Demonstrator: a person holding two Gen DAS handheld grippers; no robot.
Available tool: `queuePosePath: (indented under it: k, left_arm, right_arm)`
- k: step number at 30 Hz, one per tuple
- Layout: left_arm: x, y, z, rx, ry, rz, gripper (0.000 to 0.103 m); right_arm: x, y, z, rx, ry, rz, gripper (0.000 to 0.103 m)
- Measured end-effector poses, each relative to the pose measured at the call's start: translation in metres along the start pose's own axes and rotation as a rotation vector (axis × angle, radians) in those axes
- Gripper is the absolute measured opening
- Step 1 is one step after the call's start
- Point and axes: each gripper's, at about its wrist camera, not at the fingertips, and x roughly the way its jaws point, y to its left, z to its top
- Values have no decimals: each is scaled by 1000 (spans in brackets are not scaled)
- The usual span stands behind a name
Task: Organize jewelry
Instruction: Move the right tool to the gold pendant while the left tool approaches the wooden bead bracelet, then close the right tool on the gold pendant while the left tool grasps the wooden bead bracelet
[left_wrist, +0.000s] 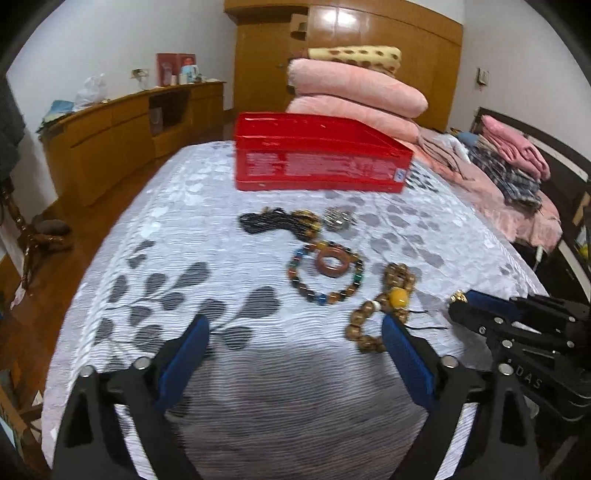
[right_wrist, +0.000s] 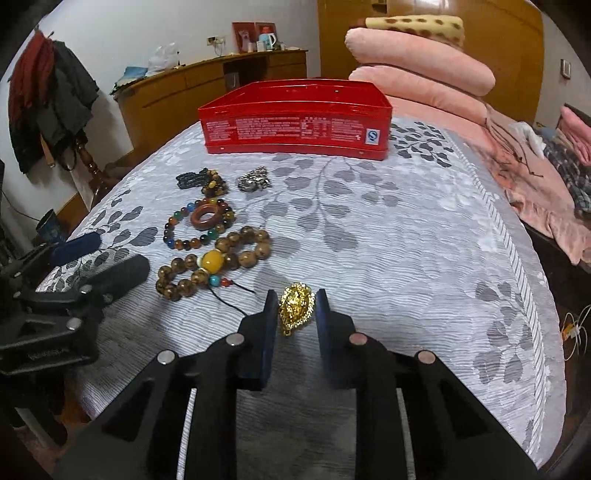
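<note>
My right gripper is shut on a gold pendant, held just above the bed cover; its gold tip also shows in the left wrist view. My left gripper is open over bare cover, its right finger beside a brown wooden bead bracelet with a yellow bead. Beyond lie a multicoloured bead bracelet around a brown ring, a black bead string and a silver piece. An open red tin stands farther back.
Everything lies on a bed with a grey leaf-patterned cover. Pink pillows are stacked behind the tin, and folded clothes lie at the right. A wooden sideboard runs along the left wall, past the bed's edge.
</note>
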Motion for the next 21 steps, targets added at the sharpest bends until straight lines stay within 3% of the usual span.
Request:
queuePosePath:
  k: [7,13,16,17,21]
  left_arm:
    - [15,-11,1,24,46,-37,68]
    - [20,-18,4,45,83,-49,45]
    - [18,-18,4,41,93,-100,16]
    - [17,-15,3,28,103,-129,14]
    - [9,-4,1,14,96,-97,14]
  right_arm:
    - [-2,-5,0,13,-11,11,19]
    - [-2,-7,0,25,-12,15,19]
    - [-2,-8,0,27,-12,18,20]
    - [-1,-7,0,28,-11,19,20]
    - [-2,-6,0,25,-10,25,20]
